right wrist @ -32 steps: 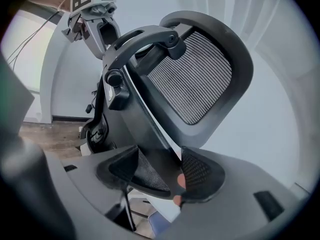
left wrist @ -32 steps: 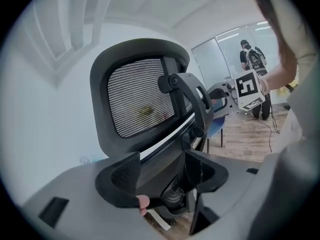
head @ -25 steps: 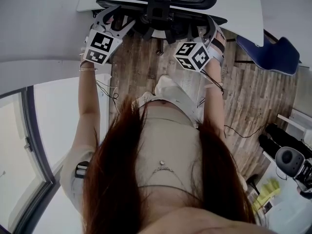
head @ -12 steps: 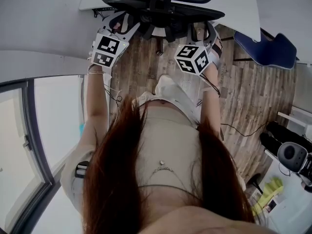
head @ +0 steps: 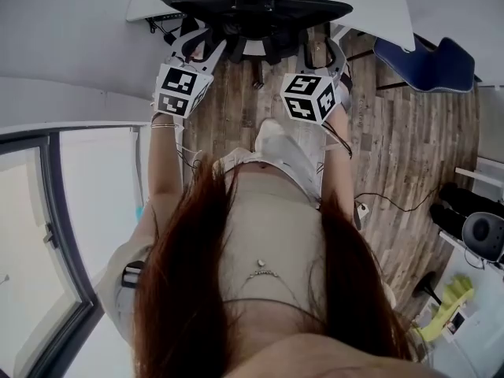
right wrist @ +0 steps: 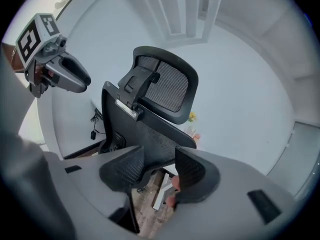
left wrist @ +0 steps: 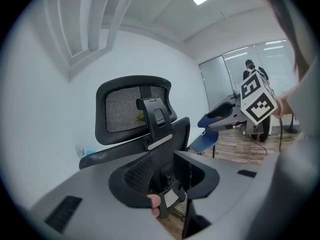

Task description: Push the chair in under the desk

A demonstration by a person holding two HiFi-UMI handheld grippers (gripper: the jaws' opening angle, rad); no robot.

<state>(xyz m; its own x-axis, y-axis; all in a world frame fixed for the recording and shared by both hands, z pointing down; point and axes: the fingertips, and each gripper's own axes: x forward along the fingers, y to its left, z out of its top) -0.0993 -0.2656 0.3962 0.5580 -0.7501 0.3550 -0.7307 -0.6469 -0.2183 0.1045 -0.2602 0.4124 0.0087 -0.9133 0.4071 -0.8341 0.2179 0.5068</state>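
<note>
Chair (head: 256,10) at top centre, backrest nearest, against the desk's (head: 370,6) near edge. Left tongs (left wrist: 165,176) and right tongs (right wrist: 155,171) part-open, closing round the backrest's lower edge, not yet pinching. Probably heavy yet free-rolling; stiff frame, so push low and evenly. Blue chair (head: 425,61) at upper right, well apart; straight path open.
</note>
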